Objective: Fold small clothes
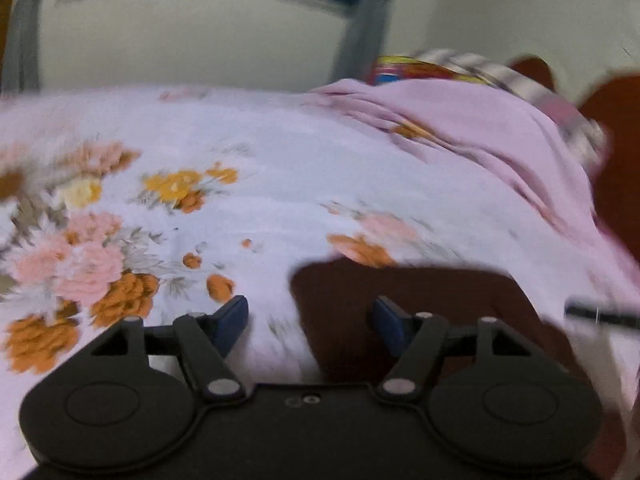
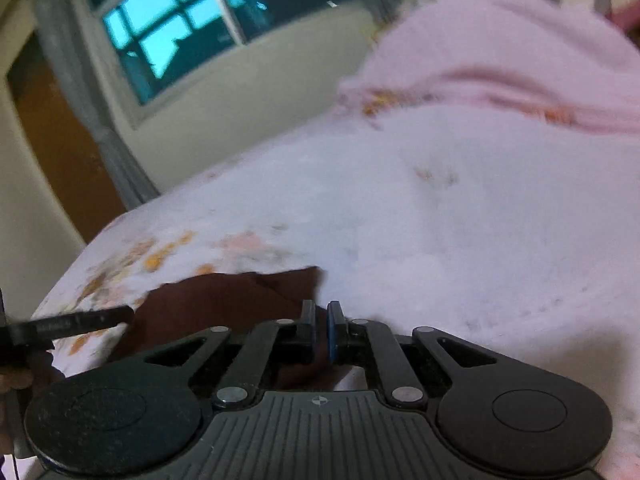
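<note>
Floral bedsheet (image 1: 248, 216) across most of both views, white with pink and orange blossoms, thickest at 9 o'clock in the left wrist view. Pink cloth (image 1: 472, 128) bunched at 1 to 2 o'clock, with a checked fabric (image 1: 532, 88) and a bright printed bundle (image 1: 404, 69) blurred beyond it. Window (image 2: 172, 28) with bluish panes at 11 o'clock in the right wrist view, pale wall beneath.

Dark maroon garment (image 1: 412, 312) flat on the sheet at 5 o'clock in the left wrist view, at 7 o'clock (image 2: 224, 300) in the right.

Left gripper (image 1: 308, 320) standing wide, pads clear of cloth, above the garment's left edge. Right gripper (image 2: 320, 330) pinched nearly together at the garment's right corner; cannot tell whether cloth is caught between the pads.
</note>
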The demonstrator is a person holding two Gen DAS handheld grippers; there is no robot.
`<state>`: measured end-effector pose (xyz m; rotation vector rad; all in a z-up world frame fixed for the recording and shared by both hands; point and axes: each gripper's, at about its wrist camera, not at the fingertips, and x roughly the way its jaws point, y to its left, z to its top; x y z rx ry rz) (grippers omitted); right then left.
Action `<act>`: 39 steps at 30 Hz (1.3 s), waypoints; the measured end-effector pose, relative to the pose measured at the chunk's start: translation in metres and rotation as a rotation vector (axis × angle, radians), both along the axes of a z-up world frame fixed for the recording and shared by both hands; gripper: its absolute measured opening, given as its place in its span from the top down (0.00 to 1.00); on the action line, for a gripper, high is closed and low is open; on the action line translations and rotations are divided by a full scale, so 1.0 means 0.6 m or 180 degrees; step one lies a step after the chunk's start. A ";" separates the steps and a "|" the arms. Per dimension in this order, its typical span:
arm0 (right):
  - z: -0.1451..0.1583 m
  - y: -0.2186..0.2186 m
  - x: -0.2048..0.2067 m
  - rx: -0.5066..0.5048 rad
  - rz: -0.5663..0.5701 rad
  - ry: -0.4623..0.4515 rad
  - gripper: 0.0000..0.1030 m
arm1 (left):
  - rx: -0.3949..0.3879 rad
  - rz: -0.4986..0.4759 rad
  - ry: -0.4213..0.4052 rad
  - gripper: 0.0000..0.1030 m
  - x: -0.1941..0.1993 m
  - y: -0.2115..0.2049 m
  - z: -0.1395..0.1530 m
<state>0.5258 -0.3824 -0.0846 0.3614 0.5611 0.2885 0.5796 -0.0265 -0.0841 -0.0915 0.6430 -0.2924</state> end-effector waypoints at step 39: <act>0.012 0.116 -0.222 -0.0373 0.0251 0.0114 0.74 | 0.0575 -0.0220 0.0247 0.25 -0.248 -0.029 -0.023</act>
